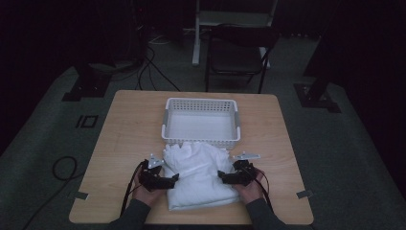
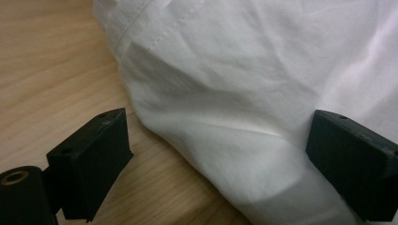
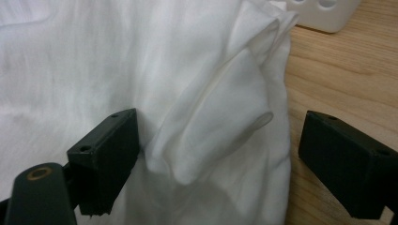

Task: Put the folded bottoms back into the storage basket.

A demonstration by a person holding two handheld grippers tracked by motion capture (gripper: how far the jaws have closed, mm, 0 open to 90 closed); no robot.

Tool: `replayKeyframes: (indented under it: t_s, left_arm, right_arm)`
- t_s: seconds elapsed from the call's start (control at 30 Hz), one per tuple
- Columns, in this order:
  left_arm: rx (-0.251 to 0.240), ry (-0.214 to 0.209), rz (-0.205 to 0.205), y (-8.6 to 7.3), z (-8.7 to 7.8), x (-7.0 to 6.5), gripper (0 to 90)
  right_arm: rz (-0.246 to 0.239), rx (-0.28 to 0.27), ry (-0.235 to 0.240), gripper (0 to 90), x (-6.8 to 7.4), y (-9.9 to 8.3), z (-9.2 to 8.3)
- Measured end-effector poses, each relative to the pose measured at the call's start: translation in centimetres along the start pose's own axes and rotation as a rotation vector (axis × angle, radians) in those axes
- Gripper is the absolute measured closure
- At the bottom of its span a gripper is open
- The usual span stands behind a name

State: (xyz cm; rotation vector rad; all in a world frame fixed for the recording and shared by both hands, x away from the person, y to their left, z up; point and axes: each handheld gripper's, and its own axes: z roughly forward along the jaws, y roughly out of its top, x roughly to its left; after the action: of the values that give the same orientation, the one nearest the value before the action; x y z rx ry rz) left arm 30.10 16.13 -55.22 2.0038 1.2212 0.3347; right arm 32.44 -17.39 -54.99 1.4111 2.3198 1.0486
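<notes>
Both grippers' jaws gape around white cloth [image 1: 201, 175] edges; high view adds basket [image 1: 201, 123] behind.

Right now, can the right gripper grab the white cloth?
Probably yes. The right gripper is open, and a fold at the edge of the cloth already lies between its jaws on the table. Nothing blocks it; closing should pinch the fold.
</notes>
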Motion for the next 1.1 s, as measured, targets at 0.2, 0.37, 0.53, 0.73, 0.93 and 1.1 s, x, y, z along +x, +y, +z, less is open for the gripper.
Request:
replayKeyframes:
  t_s: [0.2, 0.37, 0.53, 0.73, 0.93, 1.1]
  left_arm:
    - [0.007, -0.044, -0.008, 0.0, 0.3, 0.4, 7.6]
    - [-0.004, -0.108, 0.001, 0.2, 0.5, 0.3, 20.0]
    - [-0.004, -0.166, -0.013, 0.3, 0.5, 0.2, 34.6]
    - [0.002, -0.216, -0.031, 0.2, 0.7, 0.2, 54.1]
    - [-0.009, -0.213, 0.002, 0.2, 0.5, -0.2, 67.6]
    - [-0.019, -0.188, 0.031, 0.2, 0.4, -0.5, 71.8]
  right_arm:
    - [-0.014, -0.014, 0.040, 23.2, 0.2, 0.1, 0.1]
    - [-0.016, -0.025, 0.078, 36.0, 0.4, 0.2, 0.3]
    - [-0.034, -0.018, 0.100, 47.8, 0.8, 0.3, 0.4]
    - [-0.038, -0.004, 0.143, 63.1, 1.0, 0.4, 0.6]
    - [-0.031, 0.007, 0.165, 74.1, 1.0, 0.5, 0.8]
    - [-0.019, -0.001, 0.170, 77.2, 0.9, 0.4, 0.7]
